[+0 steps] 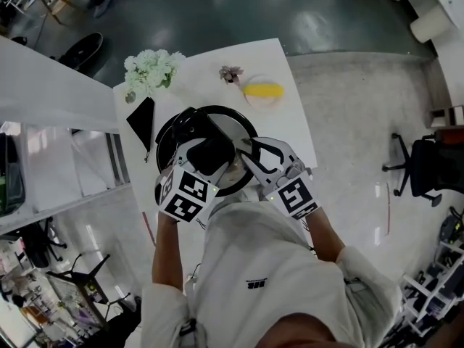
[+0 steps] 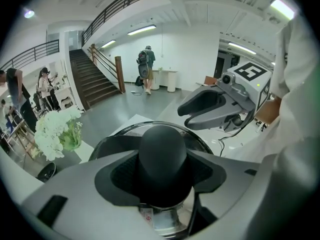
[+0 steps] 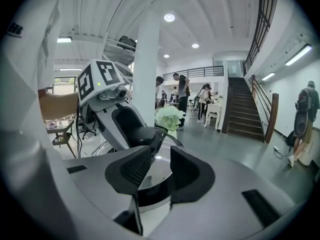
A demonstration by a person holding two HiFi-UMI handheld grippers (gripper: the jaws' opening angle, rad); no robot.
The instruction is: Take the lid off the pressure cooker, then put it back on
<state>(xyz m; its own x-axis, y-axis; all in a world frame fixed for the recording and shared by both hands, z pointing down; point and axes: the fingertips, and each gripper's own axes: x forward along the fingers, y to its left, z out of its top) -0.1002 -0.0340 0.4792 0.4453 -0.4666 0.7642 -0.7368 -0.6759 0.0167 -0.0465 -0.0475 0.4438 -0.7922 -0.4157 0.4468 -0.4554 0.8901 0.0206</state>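
Now the left gripper (image 1: 210,154) has its jaws pinching the black knob (image 2: 162,156) of the lid (image 1: 233,130), which seems seated on the pressure cooker (image 1: 168,130) at the bench's (image 1: 290,107) near edge. The right gripper (image 3: 160,171) has its jaws spread by the rim, holding nothing. Risk: that rounded knob slips, or the unbraced pot drags off the edge.
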